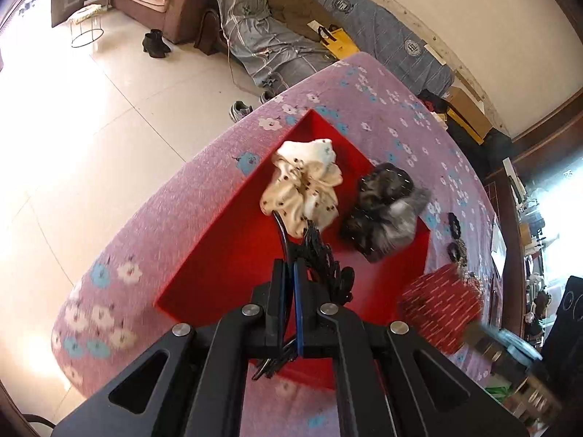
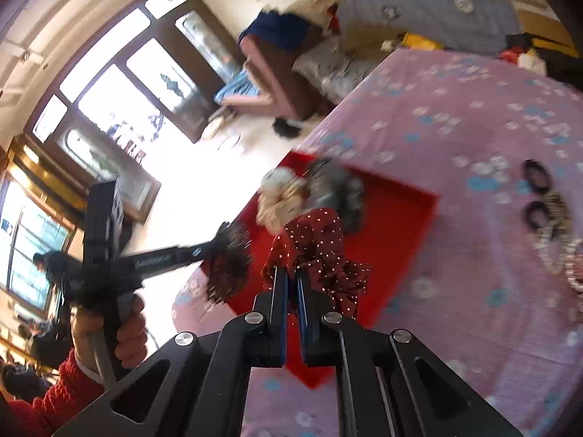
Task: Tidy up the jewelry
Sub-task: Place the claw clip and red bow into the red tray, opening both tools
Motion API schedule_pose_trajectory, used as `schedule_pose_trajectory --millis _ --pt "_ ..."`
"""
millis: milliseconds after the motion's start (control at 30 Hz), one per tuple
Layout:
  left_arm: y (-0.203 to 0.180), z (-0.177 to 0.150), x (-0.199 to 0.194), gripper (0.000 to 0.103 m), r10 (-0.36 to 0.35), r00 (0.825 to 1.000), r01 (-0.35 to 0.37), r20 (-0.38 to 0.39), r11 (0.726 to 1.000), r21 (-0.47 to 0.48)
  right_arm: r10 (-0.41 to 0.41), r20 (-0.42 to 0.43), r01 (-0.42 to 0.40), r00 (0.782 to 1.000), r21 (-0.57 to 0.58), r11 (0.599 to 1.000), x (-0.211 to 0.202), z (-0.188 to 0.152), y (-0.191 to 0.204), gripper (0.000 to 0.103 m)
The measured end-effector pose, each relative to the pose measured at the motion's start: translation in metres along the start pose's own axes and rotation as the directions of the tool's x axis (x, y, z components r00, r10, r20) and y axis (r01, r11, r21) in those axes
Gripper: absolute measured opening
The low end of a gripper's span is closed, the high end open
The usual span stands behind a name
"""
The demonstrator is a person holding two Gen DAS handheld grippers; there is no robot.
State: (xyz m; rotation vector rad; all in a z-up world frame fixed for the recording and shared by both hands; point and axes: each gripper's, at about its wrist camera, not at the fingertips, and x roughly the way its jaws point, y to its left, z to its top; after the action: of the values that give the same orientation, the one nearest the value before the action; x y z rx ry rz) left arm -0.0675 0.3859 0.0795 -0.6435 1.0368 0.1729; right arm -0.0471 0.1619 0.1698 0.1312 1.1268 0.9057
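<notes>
My left gripper [image 1: 289,264] is shut on a black lacy hair piece [image 1: 324,258] and hangs over the red tray [image 1: 218,255]. Inside the tray lie a cream dotted scrunchie [image 1: 302,185] and a dark grey fluffy scrunchie [image 1: 386,211]. My right gripper [image 2: 290,273] is shut on a dark red polka-dot scrunchie [image 2: 313,247] above the tray's [image 2: 400,218] near side. In the right wrist view the left gripper [image 2: 218,247] comes in from the left, held by a hand in a red sleeve. The red scrunchie [image 1: 441,306] shows blurred at the tray's right corner.
The tray sits on a table covered with a pink flowered cloth [image 2: 455,116]. Several more hair ties [image 2: 543,196] lie on the cloth to the right of the tray. The table edge drops to a tiled floor [image 1: 91,109] on the left. A couch with bedding stands behind.
</notes>
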Motion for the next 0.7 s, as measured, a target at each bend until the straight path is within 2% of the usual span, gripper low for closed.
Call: schedule_pose_trajectory --millis 167,367,567,633,667,700 --pt "0.004 0.01 0.012 0.004 0.053 0.998 -0.053 -0.013 0.998 0.028 -0.011 -0.091 0.009 0.996 -0.018 1.0 0.047 0.0 0.012 0.006" --pt "0.012 0.014 0.015 0.004 0.049 0.999 -0.049 -0.019 0.999 0.016 -0.023 -0.163 0.014 0.986 -0.052 0.999 0.085 -0.008 0.021 0.006" --pt "0.015 0.013 0.005 0.005 0.038 0.999 -0.038 -0.007 0.999 -0.005 -0.01 -0.196 -0.001 0.981 -0.056 0.998 0.103 -0.014 0.025 0.009" --pt "0.015 0.013 -0.005 0.012 0.019 1.0 -0.019 0.008 1.0 -0.01 -0.003 -0.202 -0.008 0.979 -0.055 0.998 0.1 -0.014 0.023 0.016" --pt "0.015 0.014 -0.008 0.02 0.013 1.0 -0.013 0.012 1.0 -0.013 -0.005 -0.197 -0.007 0.98 -0.061 0.998 0.096 -0.013 0.024 0.025" --pt "0.015 0.014 -0.014 0.024 0.005 1.0 -0.005 0.024 1.0 -0.022 -0.009 -0.189 -0.004 0.982 -0.07 0.998 0.091 -0.012 0.025 0.032"
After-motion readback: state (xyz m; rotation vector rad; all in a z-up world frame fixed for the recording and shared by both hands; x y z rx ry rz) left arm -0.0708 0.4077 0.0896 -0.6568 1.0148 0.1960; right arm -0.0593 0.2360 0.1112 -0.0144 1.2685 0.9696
